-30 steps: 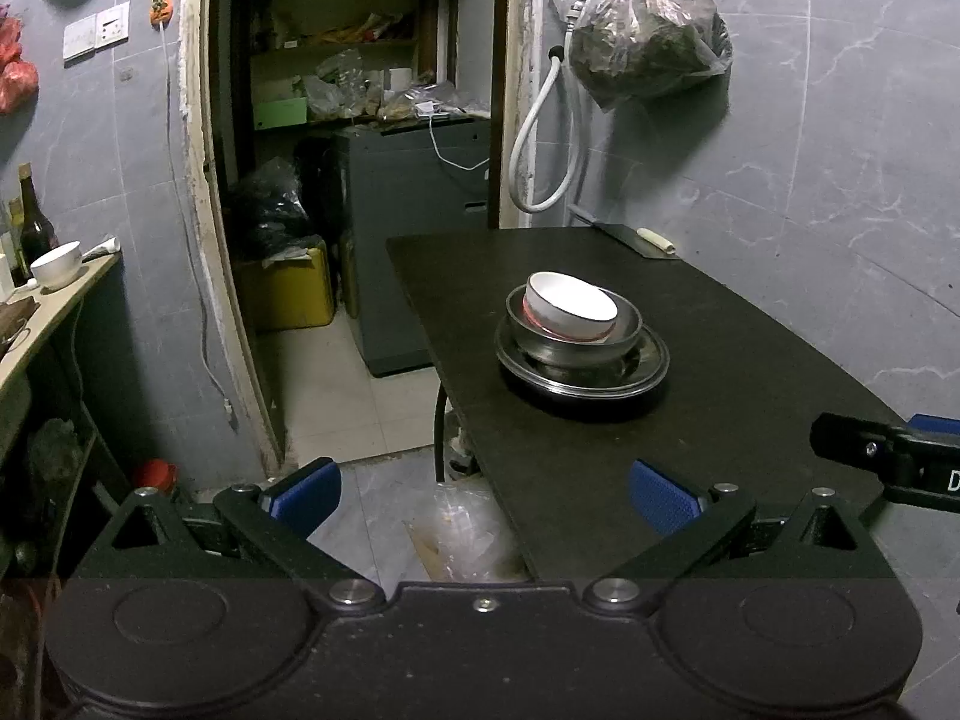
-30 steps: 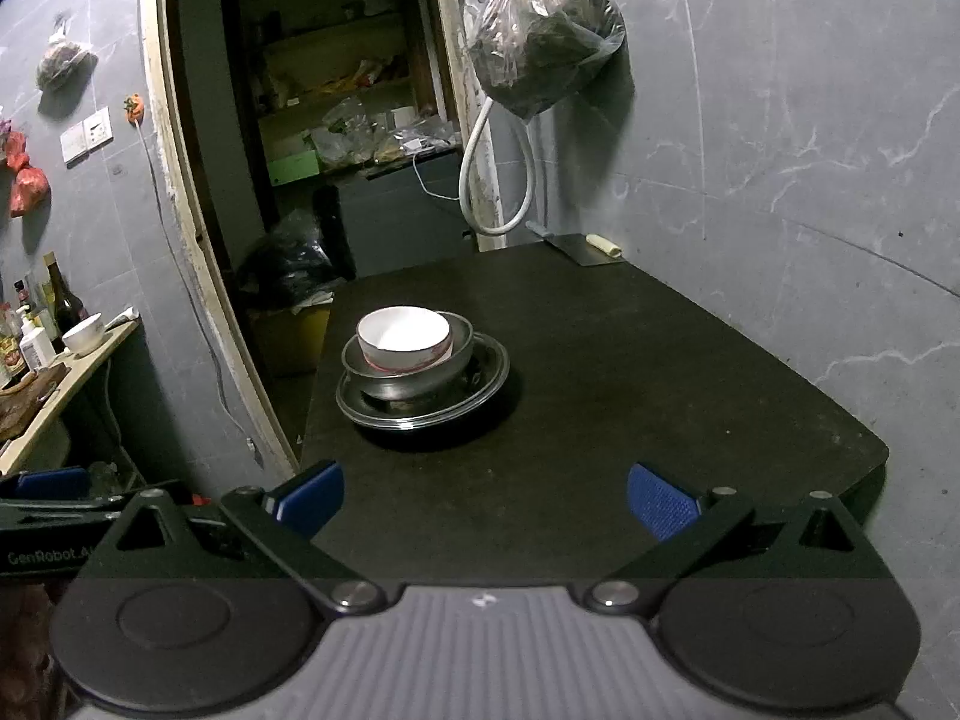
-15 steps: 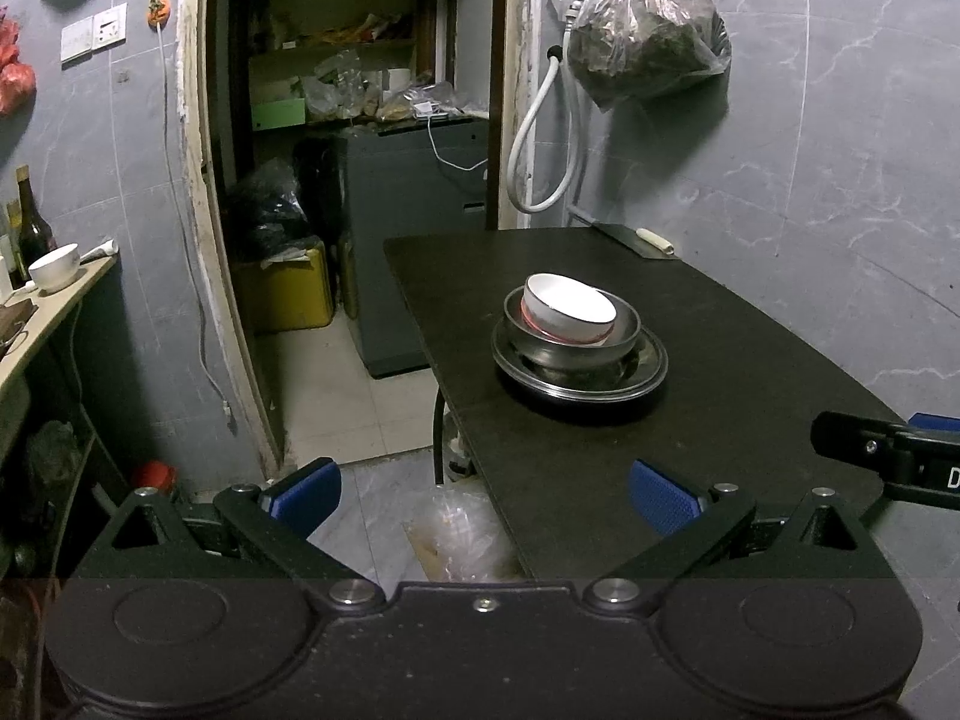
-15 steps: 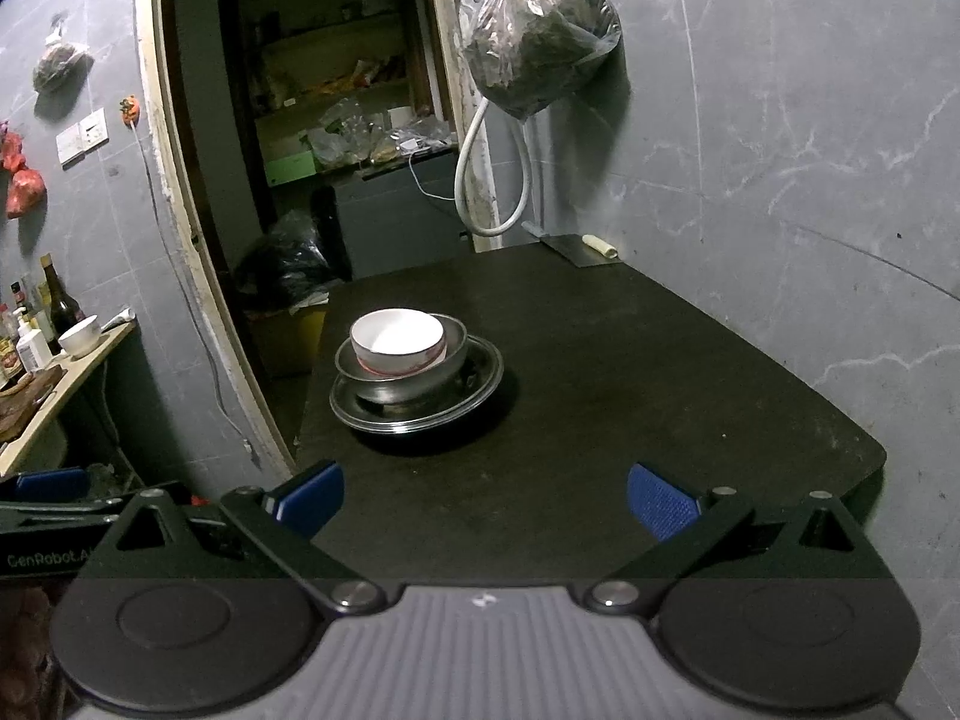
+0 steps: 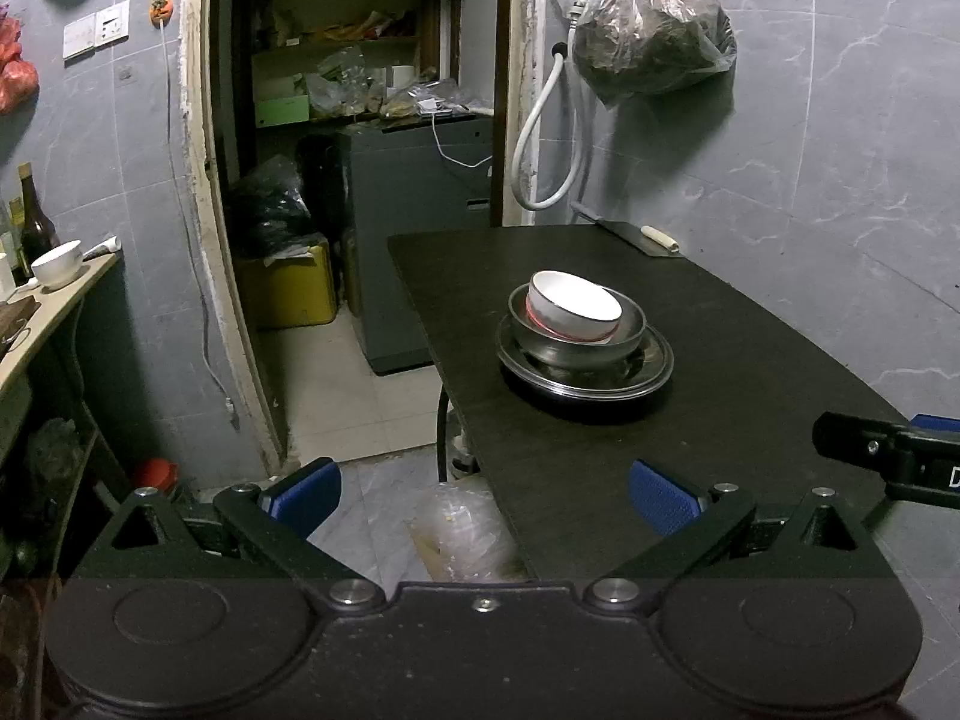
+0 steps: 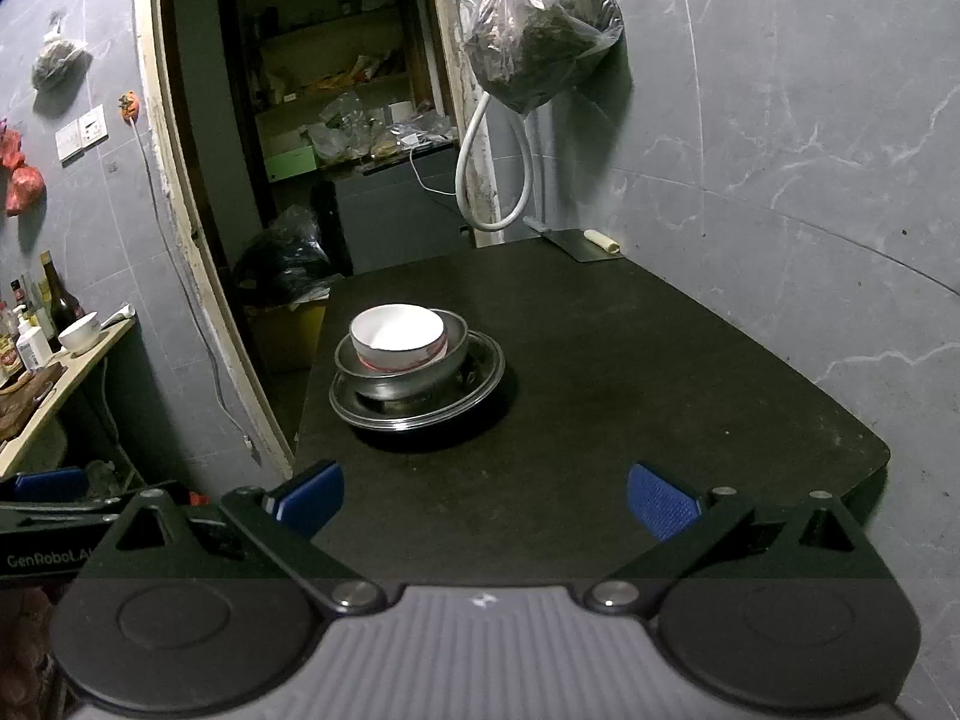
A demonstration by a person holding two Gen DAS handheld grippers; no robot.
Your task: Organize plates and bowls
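A: Start at the left. What is there, and how many?

B: On the side shelf (image 5: pixel 54 324) at the far left stands one small white bowl (image 5: pixel 57 263), with one dark bottle (image 5: pixel 37 222) in clear sight just behind it. Then comes the open doorway (image 5: pixel 360 180) with its cluttered storeroom.

A: And on the table?

B: One stack on the black table (image 5: pixel 690 420), toward its left edge: one steel plate (image 5: pixel 651 363) at the bottom, one steel bowl (image 5: pixel 624 339) on it, and one white bowl (image 5: pixel 573 306) nested in that, tilted a little. So three pieces in the stack, two bowls and one plate. At the far end by the wall lies one cleaver (image 5: pixel 648 238).

A: Above it?

B: One clear bag (image 5: pixel 651 42) of dark stuff hangs on the wall, with one white hose (image 5: pixel 543 132) looped beside it.

A: The tools?

B: Two. The left gripper (image 5: pixel 485 495) is spread wide with nothing between its blue pads (image 5: pixel 309 495), over the table's near left edge, well short of the stack. The right gripper (image 6: pixel 485 498) is likewise spread wide and empty, over the near part of the table.
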